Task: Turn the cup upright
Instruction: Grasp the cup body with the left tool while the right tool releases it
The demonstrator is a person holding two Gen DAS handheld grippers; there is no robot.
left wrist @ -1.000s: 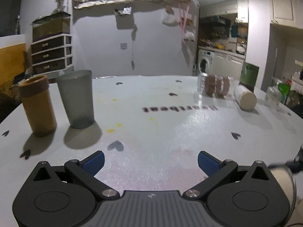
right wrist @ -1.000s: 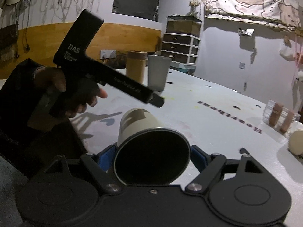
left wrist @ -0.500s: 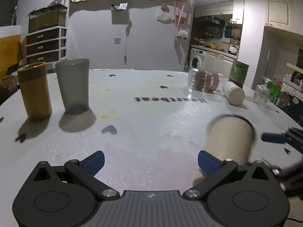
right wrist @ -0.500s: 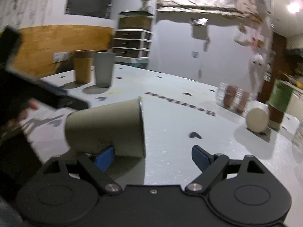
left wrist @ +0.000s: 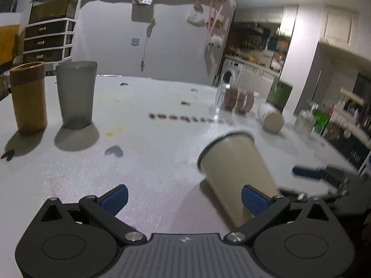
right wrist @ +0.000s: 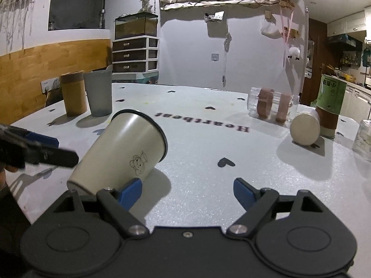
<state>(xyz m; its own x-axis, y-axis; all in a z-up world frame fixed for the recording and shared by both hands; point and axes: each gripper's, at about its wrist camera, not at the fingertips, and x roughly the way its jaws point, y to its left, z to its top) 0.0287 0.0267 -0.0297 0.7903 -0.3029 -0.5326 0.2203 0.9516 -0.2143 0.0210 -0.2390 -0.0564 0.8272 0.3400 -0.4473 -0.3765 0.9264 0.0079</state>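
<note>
A cream metal cup (right wrist: 123, 150) with a dark rim and a small line drawing stands tilted on its base edge on the white table (right wrist: 208, 143), mouth up and to the right. It rests by the left finger of my right gripper (right wrist: 187, 190), which is open and not closed on it. In the left wrist view the cup (left wrist: 234, 169) leans behind the right finger of my left gripper (left wrist: 184, 198), which is open and empty. The right gripper's finger (left wrist: 308, 172) shows at the right there.
A brown cylinder cup (right wrist: 74, 93) and a grey tumbler (right wrist: 98, 92) stand upright at the far left. A clear jar (right wrist: 270, 107) and a cream cup (right wrist: 305, 128) lie on their sides at the far right, beside a green canister (right wrist: 330, 106).
My right gripper has let go of the cream cup. The cup has swung from lying mouth-toward-camera to tilting nearly upright on the table. Both grippers shifted slightly.
</note>
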